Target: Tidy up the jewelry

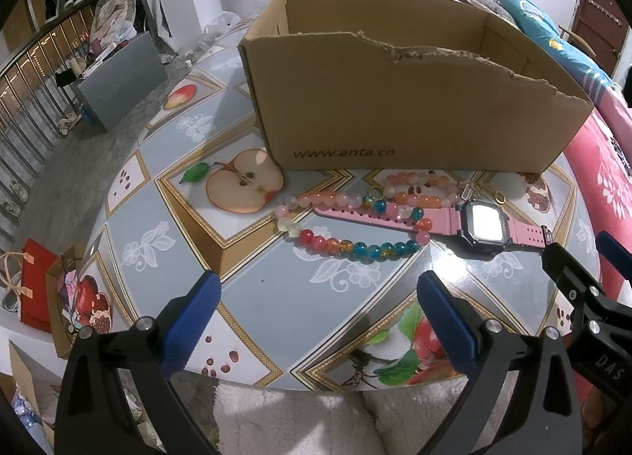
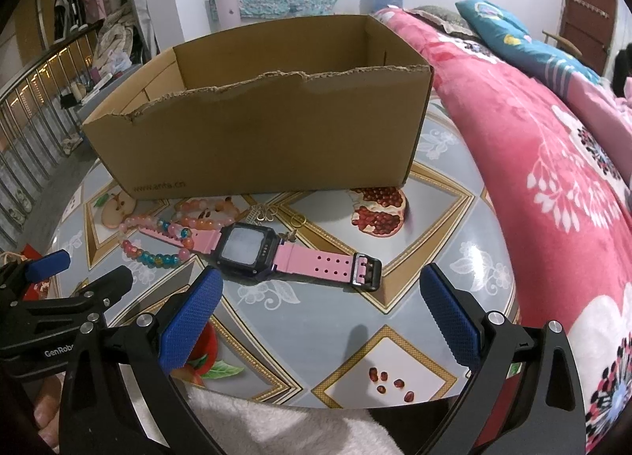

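A pink-strapped watch [image 1: 480, 222] [image 2: 252, 245] with a black square face lies on the round table in front of an open cardboard box [image 1: 414, 99] [image 2: 268, 131]. A multicoloured bead bracelet [image 1: 347, 228] [image 2: 158, 243] drapes over the watch's left strap. An orange-pink bead bracelet [image 1: 422, 188] [image 2: 205, 214] lies just before the box, with a small gold ring [image 1: 500, 198] [image 2: 299, 220] beside it. My left gripper [image 1: 318, 303] hovers open near the table's front edge, short of the beads. My right gripper [image 2: 320, 301] is open just in front of the watch.
The table [image 1: 252, 277] [image 2: 414, 289] has a glossy fruit-print cover. A bed with a pink floral quilt [image 2: 533, 147] presses against its right side. Red and brown paper bags [image 1: 39, 289] sit on the floor at left, near a railing [image 1: 35, 72].
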